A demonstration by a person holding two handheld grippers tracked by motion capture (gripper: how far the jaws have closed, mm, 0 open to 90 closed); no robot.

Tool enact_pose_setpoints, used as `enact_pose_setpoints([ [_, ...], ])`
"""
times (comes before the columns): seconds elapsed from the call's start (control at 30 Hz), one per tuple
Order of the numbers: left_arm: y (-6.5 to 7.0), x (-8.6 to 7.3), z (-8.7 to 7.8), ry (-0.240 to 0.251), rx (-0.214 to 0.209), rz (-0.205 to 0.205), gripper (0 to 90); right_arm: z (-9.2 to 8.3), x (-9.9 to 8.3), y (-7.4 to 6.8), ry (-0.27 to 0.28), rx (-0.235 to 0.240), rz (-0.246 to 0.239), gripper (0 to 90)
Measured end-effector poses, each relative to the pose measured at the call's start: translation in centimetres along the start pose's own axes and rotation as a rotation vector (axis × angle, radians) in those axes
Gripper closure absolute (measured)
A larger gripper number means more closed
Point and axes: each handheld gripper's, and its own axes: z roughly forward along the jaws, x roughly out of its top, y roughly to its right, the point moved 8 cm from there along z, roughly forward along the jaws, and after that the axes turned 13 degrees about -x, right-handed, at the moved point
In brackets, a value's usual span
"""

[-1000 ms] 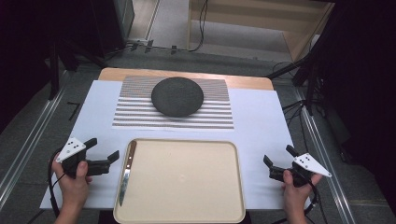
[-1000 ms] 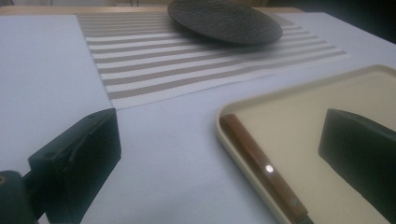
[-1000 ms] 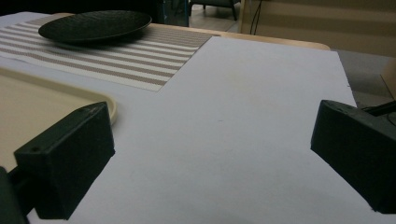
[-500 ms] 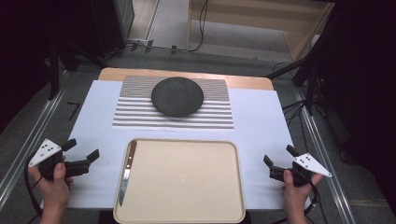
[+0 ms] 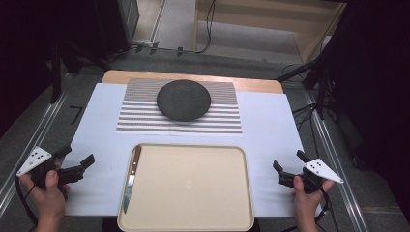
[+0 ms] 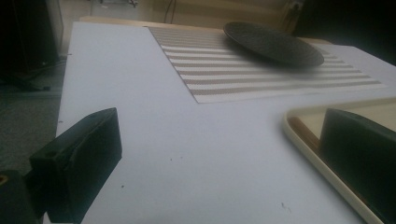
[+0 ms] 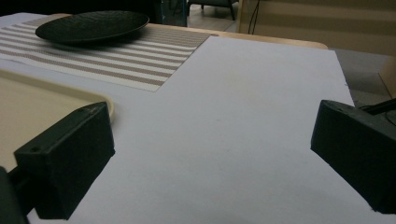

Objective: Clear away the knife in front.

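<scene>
Your left tongs [image 5: 77,163], spread empty like the right tongs [image 5: 289,169], sit nearer the knife [image 5: 130,180], lying lengthwise along the tray's [image 5: 193,193] left rim.

A lab-like recording space: paper-covered table [image 5: 270,125] between metal rails [image 5: 333,159], dark stands [image 5: 319,82], floor cables [image 5: 208,24].

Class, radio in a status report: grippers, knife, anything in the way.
Left gripper open, empty. Right gripper open, empty. Knife flat along tray's left rim. Plate on striped mat, clear of both.
</scene>
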Motion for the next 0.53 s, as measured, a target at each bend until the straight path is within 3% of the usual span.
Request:
enact_pose_setpoints([
  [0.53, 0.13, -0.35, 0.58, -0.025, 0.009, 0.022, 0.0, 0.06, -0.02, 0.07, -0.003, -0.005, 0.001, 0.0],
])
